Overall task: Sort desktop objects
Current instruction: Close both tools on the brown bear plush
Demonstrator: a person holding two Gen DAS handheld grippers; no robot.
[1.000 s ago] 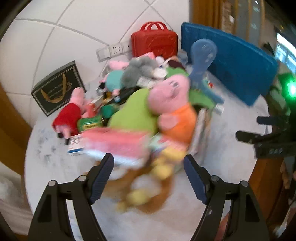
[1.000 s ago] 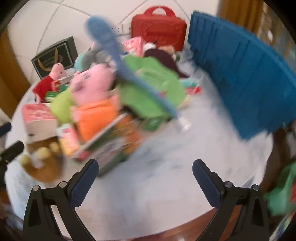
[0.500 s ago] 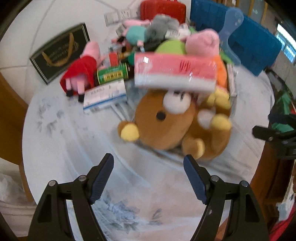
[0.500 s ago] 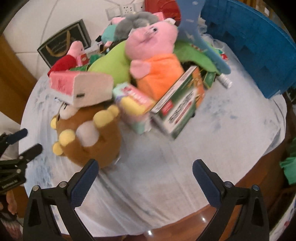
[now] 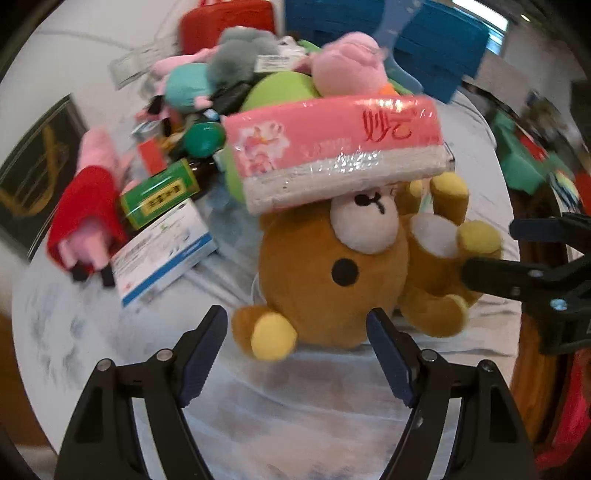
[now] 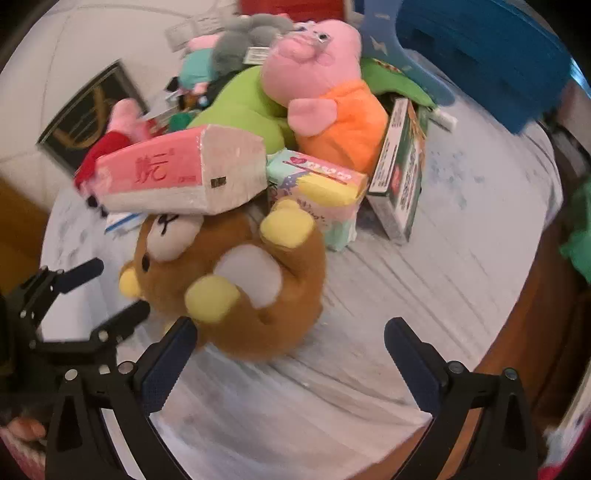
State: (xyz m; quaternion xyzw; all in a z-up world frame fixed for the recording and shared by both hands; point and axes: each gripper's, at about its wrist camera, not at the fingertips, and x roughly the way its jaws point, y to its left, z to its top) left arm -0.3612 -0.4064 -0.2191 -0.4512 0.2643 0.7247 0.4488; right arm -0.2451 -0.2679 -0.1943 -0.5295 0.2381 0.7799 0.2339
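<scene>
A brown plush bear [image 5: 325,273] lies on its back at the near edge of a toy pile, also in the right wrist view [image 6: 236,280]. A pink tissue pack [image 5: 332,147] rests on its head, also seen from the right wrist [image 6: 177,177]. Behind are a pink pig plush in orange [image 6: 325,99], a green plush [image 6: 240,107] and a red-dressed pig doll [image 5: 85,210]. My left gripper [image 5: 295,332] is open, just in front of the bear's head. My right gripper [image 6: 288,343] is open, close to the bear's belly side.
A round table with a pale cloth [image 6: 369,369] holds everything. Boxes: a white-blue one [image 5: 162,251], a green one [image 5: 159,195], a green-white carton [image 6: 402,173], a pastel pack [image 6: 321,188]. A blue crate [image 6: 480,55] and a red case [image 5: 225,22] stand behind.
Both grippers have moved closer to the brown bear, which now fills more of each view. Both stay open. The pile itself has not shifted.
</scene>
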